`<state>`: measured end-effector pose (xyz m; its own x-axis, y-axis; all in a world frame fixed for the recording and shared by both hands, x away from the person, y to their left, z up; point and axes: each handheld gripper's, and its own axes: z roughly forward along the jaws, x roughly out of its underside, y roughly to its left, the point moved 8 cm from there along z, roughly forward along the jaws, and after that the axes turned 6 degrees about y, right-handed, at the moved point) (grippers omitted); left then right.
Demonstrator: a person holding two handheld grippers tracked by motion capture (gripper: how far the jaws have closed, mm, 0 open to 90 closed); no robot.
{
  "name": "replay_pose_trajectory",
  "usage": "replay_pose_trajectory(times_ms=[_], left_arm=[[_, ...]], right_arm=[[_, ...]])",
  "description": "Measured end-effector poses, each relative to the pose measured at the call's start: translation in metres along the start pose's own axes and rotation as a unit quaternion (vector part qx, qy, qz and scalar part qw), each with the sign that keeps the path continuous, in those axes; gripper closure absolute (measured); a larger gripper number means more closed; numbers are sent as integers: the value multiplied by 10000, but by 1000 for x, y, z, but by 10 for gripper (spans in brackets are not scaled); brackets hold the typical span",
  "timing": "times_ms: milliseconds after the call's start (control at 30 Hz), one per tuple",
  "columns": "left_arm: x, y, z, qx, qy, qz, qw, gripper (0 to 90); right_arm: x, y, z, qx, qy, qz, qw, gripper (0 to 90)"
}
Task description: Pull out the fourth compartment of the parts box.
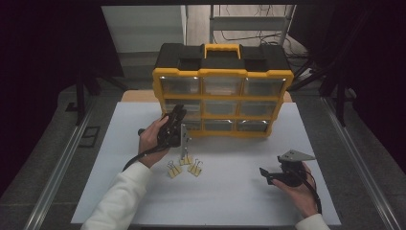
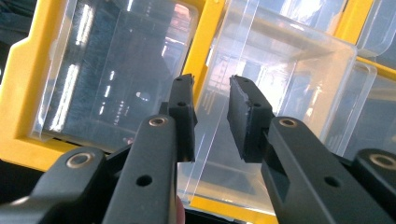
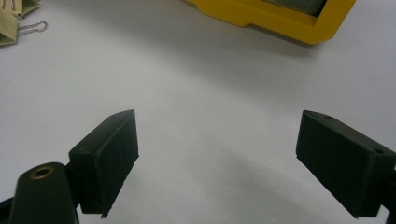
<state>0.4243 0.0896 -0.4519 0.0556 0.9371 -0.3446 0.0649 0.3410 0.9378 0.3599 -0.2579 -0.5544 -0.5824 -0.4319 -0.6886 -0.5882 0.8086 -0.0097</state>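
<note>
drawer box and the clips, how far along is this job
Done so far: one clear drawer on the yellow drawer box looks pulled partway out. In hand: the left tongs sit at that drawer's wall, their pads apart and not clearly pressing it. Left to do: three binder clips lie on the white mat, untouched, and the right tongs hang open and empty over the mat.

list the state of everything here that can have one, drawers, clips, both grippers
left gripper: fingers partly closed around a clear drawer's wall, no visible press
clear drawer: pulled out of the organizer
drawer organizer: upright, other drawers look pushed in
binder clips: three, loose on the white board
right gripper: open, nothing between its fingers, above bare board
</note>
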Motion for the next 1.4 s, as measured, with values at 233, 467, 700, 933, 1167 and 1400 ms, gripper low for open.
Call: replay_pose_trajectory(times_ms=[233, 467, 700, 933, 1167, 1400], left_arm=[[0, 0, -1, -5, -11, 3, 10000, 714], [0, 0, -2, -10, -24, 17, 10000, 715], [0, 0, -3, -15, -29, 24, 10000, 715], [0, -1, -5, -8, -32, 30, 10000, 716], [0, -1, -7, -14, -23, 42, 10000, 715], [0, -2, -11, -25, -25, 76, 10000, 716]], right_arm=[[0, 0, 0, 0, 2, -4, 10000, 136], [0, -1, 0, -5, -3, 1, 10000, 136], [0, -1, -1, -10, -13, 2, 10000, 136], [0, -1, 0, -10, -13, -7, 10000, 137], [0, -1, -1, -19, -21, 9, 10000, 137], [-1, -1, -1, -10, -22, -9, 10000, 137]])
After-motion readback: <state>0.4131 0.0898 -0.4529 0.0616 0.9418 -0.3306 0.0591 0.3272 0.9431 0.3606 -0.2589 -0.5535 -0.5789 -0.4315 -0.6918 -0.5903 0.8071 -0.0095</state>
